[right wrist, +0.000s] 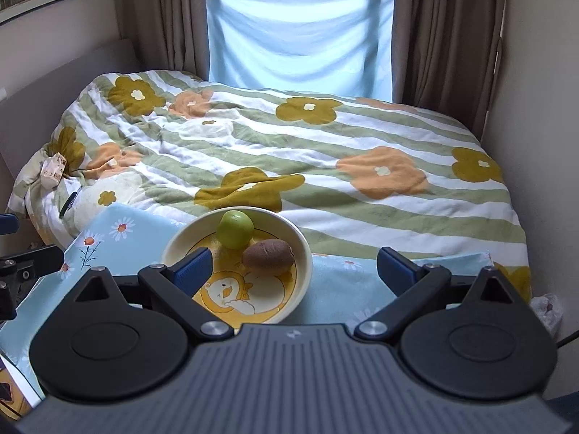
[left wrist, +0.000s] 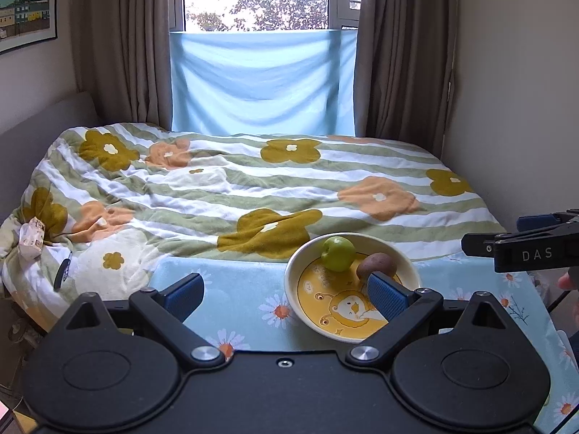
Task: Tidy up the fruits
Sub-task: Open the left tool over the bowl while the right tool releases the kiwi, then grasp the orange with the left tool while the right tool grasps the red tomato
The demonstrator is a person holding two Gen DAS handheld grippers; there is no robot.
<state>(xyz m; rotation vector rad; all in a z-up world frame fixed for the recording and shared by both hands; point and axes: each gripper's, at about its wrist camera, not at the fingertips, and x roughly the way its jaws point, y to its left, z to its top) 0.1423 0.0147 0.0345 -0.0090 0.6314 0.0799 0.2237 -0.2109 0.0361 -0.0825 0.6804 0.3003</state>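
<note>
Jaws of both grippers are seen spread wide, nothing held. Left gripper (left wrist: 286, 291) is held low before the bowl (left wrist: 294, 291); right gripper (right wrist: 294, 271) likewise, its left finger over the bowl's near side. Green apple (right wrist: 235, 229) and brown kiwi (right wrist: 267, 256) are already gathered in the bowl, touching. Bowl is set on a daisy-print cloth (left wrist: 231, 296) at the bed's (left wrist: 224, 184) foot, within easy reach. Sorting is judged complete or nearly so.
</note>
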